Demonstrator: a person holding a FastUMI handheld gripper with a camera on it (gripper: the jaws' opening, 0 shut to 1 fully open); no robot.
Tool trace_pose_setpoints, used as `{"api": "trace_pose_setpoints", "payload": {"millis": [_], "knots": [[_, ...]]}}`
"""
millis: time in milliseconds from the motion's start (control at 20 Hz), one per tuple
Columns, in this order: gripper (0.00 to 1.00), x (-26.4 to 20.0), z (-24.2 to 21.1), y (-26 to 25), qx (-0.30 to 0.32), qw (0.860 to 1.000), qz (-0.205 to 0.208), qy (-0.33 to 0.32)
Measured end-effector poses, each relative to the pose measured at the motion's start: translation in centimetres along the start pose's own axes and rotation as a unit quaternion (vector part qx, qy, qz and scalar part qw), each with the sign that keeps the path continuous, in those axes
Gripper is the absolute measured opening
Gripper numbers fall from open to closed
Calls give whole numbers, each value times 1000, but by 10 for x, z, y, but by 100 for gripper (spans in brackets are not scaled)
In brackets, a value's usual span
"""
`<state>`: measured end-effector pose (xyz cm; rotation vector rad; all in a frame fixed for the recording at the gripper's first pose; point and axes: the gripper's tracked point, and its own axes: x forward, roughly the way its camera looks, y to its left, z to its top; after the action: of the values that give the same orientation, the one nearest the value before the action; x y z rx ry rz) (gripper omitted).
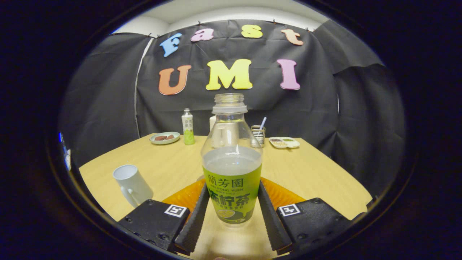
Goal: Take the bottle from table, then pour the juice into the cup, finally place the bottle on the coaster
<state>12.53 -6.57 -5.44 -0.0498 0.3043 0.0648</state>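
Gripper view: fingers (231,213) clamped on the labelled lower body of the uncapped, half-full bottle (231,169), probably thin-walled, crushable and spill-prone, over the orange coaster (285,196) on the surface (169,166).

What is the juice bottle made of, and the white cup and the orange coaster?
The juice bottle, between the gripper fingers, looks like clear glossy plastic: you see the juice through it. The white cup looks like glazed ceramic, smooth and opaque. The orange coaster seems see-through plastic or glass with a ridged, shiny surface; hard to tell which.
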Motion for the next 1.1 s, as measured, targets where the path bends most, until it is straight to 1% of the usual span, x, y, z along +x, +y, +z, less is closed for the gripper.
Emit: {"api": "trace_pose_setpoints", "payload": {"millis": [100, 250, 350, 450, 550, 650, 800, 1100], "knots": [[78, 2, 14, 3, -38, 999, -3, -8], [78, 8, 32, 10, -113, 993, -12, -21], [78, 12, 42, 12, -160, 986, -26, -29], [78, 18, 45, 19, -195, 980, -31, -30], [78, 19, 51, 25, -236, 970, -45, -36], [78, 21, 55, 31, -285, 955, -62, -44], [78, 25, 58, 42, -358, 928, -85, -55], [78, 33, 53, 62, -455, 880, -115, -74]]}}
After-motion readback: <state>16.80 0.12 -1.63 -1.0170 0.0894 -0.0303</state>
